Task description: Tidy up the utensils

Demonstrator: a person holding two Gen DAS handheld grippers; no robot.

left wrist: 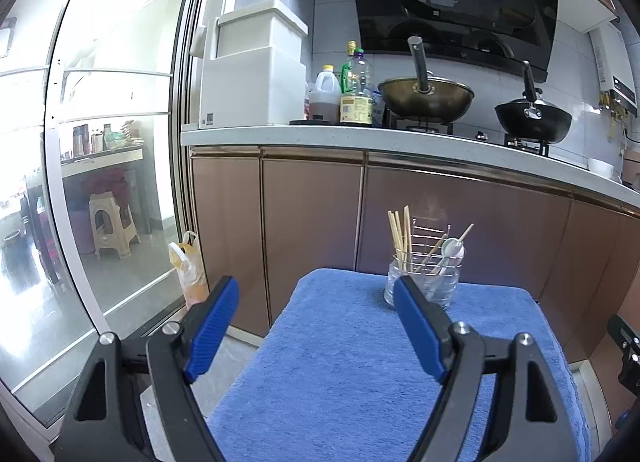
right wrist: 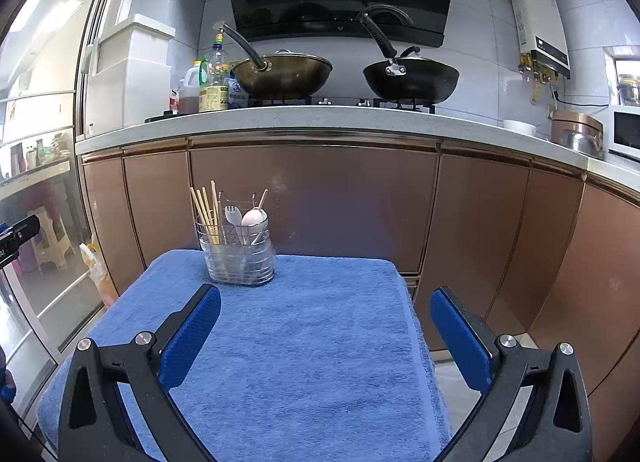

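A wire utensil holder (right wrist: 240, 258) stands at the far edge of a blue towel-covered table (right wrist: 304, 342). It holds several wooden chopsticks (right wrist: 206, 214), a white fork (right wrist: 233, 218) and a white spoon (right wrist: 254, 219). In the left wrist view the holder (left wrist: 428, 282) is just beyond my right fingertip, with chopsticks (left wrist: 400, 234) and spoon (left wrist: 452, 250) in it. My left gripper (left wrist: 316, 294) is open and empty. My right gripper (right wrist: 326, 304) is open and empty above the towel, short of the holder.
Brown cabinets (right wrist: 312, 198) stand behind the table under a white counter (right wrist: 280, 122) with two woks (right wrist: 412, 78), oil bottles (right wrist: 214, 82). A glass sliding door (left wrist: 100, 182) is at the left, a plastic bag (left wrist: 188, 266) on the floor beside it.
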